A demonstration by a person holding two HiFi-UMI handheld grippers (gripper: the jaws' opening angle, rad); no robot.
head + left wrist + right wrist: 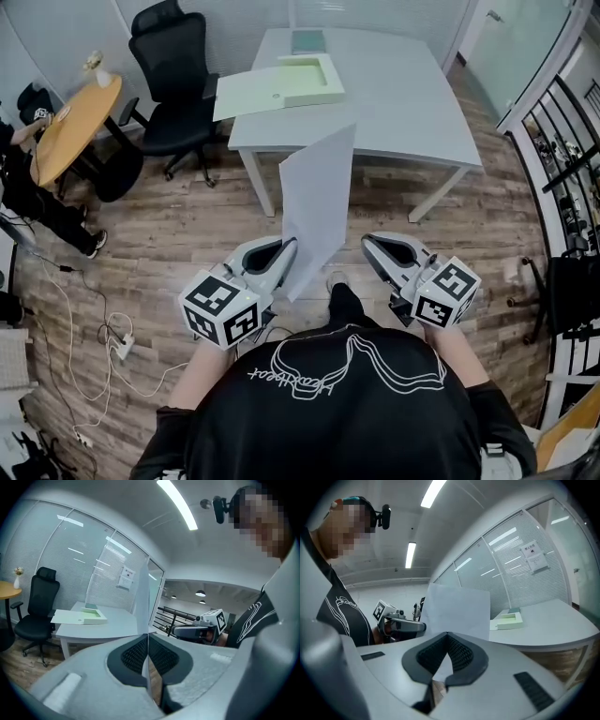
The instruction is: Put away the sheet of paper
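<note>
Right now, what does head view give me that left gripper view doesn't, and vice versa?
Head view only: the sheet of paper face-on, standing up from the left gripper; floor cables; the person's shoe.
Left gripper view only: its pads closed on the paper's edge; ceiling light strip; notice on the glass wall.
Both: white table, open green box file, black office chair, right gripper.
</note>
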